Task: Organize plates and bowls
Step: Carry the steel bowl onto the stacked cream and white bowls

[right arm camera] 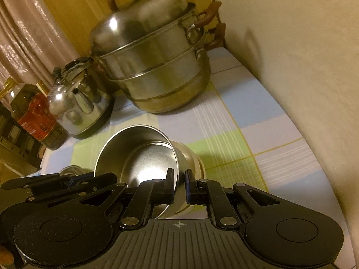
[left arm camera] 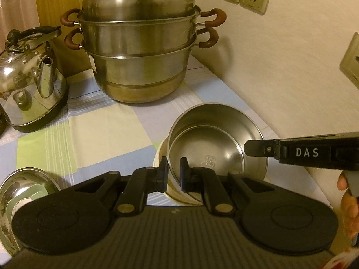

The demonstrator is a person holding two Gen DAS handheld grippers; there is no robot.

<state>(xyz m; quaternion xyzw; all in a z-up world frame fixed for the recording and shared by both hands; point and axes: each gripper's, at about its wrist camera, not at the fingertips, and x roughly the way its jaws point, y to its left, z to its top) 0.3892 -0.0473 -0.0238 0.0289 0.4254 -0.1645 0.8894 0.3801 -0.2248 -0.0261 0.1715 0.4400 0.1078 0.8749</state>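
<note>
Steel bowl point(left arm camera: 215, 143), nested with a cream bowl point(left arm camera: 160, 157) under it, sits tilted near the right of the checked worktop point(left arm camera: 107, 130). In the left wrist view, the left tongs point(left arm camera: 174, 168) are clamped on its near rim, and the right tongs point(left arm camera: 255, 149) reach in from the right onto its right rim. A steamer pot point(left arm camera: 139, 51) and kettle point(left arm camera: 29, 80) stand far behind.

In the right wrist view, the right tongs point(right arm camera: 179, 179) pinch the steel bowl's point(right arm camera: 139, 154) wall; the left tongs point(right arm camera: 74, 180) show at left.

Left claw point(left arm camera: 174, 171) hides white bowl point(left arm camera: 160, 157) beneath steel bowl point(left arm camera: 215, 141)
</note>
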